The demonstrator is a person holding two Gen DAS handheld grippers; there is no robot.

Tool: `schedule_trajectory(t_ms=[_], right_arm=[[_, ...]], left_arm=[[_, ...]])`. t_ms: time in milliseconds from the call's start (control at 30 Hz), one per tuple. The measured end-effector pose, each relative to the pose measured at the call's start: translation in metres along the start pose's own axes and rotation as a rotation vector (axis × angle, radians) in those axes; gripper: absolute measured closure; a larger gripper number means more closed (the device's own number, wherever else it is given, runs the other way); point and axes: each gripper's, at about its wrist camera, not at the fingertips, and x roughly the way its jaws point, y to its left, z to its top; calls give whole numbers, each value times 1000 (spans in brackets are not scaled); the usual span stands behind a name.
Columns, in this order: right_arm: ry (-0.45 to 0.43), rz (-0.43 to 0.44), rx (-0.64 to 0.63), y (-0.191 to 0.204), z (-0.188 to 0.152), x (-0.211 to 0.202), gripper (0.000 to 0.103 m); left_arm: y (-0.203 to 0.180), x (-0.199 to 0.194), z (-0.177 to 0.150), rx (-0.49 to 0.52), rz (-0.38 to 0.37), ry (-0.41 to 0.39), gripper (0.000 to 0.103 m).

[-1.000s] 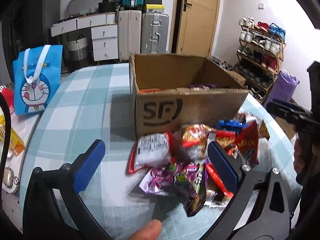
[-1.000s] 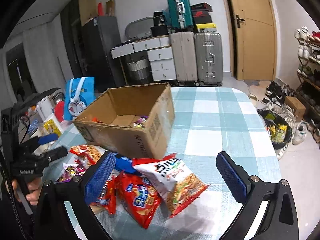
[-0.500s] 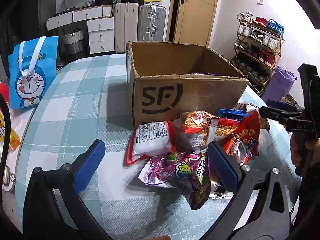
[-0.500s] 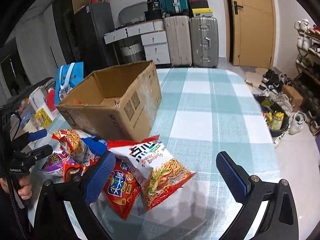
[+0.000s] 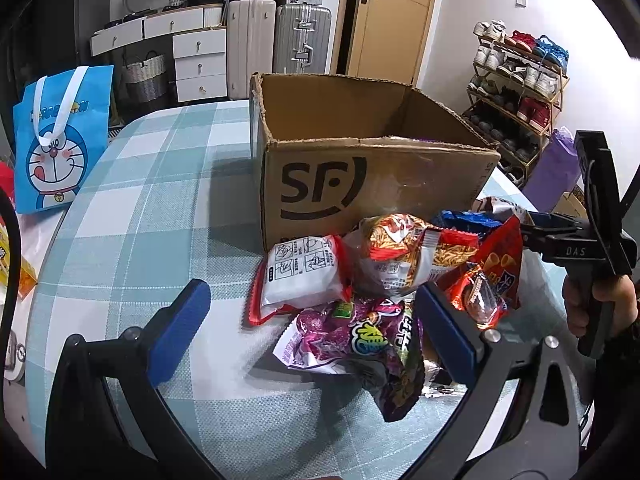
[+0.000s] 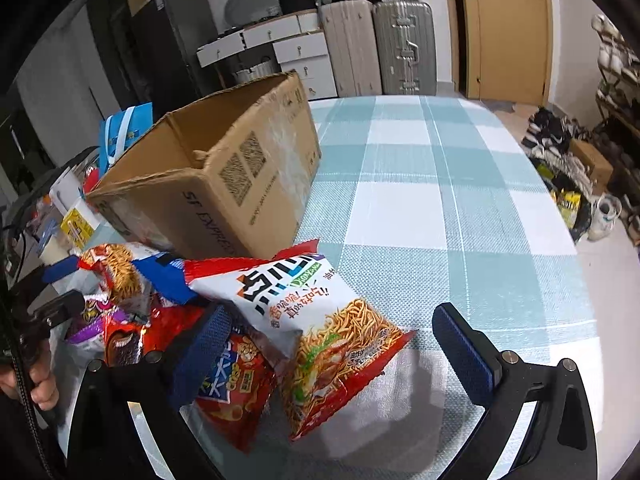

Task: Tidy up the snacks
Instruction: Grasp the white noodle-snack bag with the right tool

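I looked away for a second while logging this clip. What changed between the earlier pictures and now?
Both hand-held grippers, left and right, have come down closer to the snack pile, the right one over the noodle-snack bag. Nothing was gripped or released; both remain open. The cardboard box and snacks look unmoved.

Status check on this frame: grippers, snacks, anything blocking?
Left gripper open, over purple packet. Right gripper open, straddling noodle bag. Snack pile outside cardboard box. Nothing blocking.
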Motion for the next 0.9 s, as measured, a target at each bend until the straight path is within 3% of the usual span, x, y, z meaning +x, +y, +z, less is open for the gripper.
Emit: schedule_trajectory(t_ms=[400,900], right_arm=[[-5,40,-11,3,1,12,3],[-22,80,-90,12,-4,5,52]], left_arm=[[0,5,-3,11,-5,2,1],[-5,3,-6,41,-22,17,1]])
